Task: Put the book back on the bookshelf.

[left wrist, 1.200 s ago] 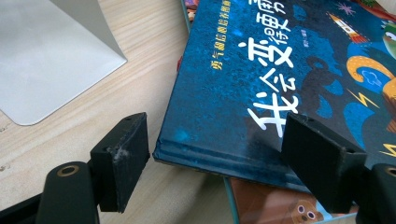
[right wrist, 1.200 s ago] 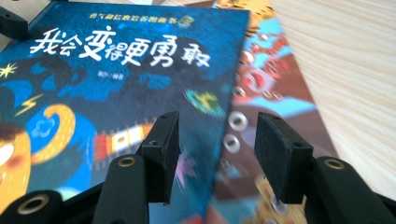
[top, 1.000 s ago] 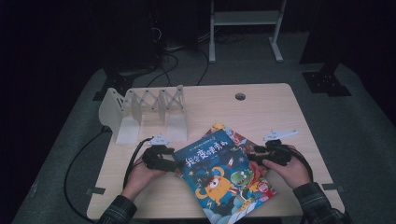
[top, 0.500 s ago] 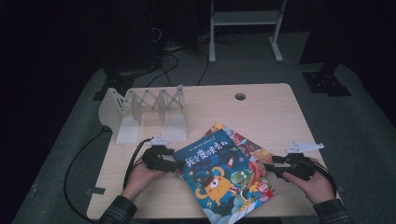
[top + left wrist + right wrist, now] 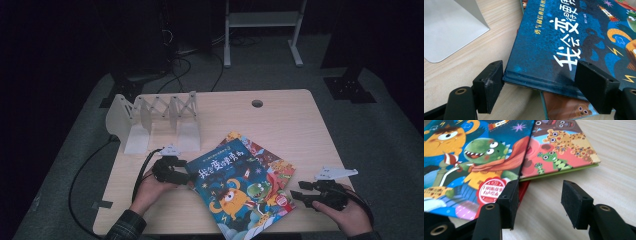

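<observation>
1. While the blue picture book (image 5: pixel 239 187) lies flat on top of a second book (image 5: pixel 265 159) at the near middle of the counter (image 5: pixel 280 120), your left gripper (image 5: pixel 186 176) sits at its left edge and your right gripper (image 5: pixel 296 192) waits just off its right corner.
2. In the left gripper view, your fingers (image 5: pixel 489 87) are spread wide on either side of the book's spine edge (image 5: pixel 539 83), one finger level with the corner and the other over the cover; they are released, gripping nothing yet.
3. In the right gripper view, your fingers (image 5: pixel 575 202) are likewise parted and empty, the inner finger close to the blue book's lower corner, the outer one over bare wood.
4. The book's long axis runs diagonally, from far left to near right, and your left hand is the nearer one, already lined up on the spine.
5. The white folding rack (image 5: pixel 160 120) stands behind your left hand, apart from the books.
6. Judging from this, closing the left fingers on the spine is likely the next move.
</observation>
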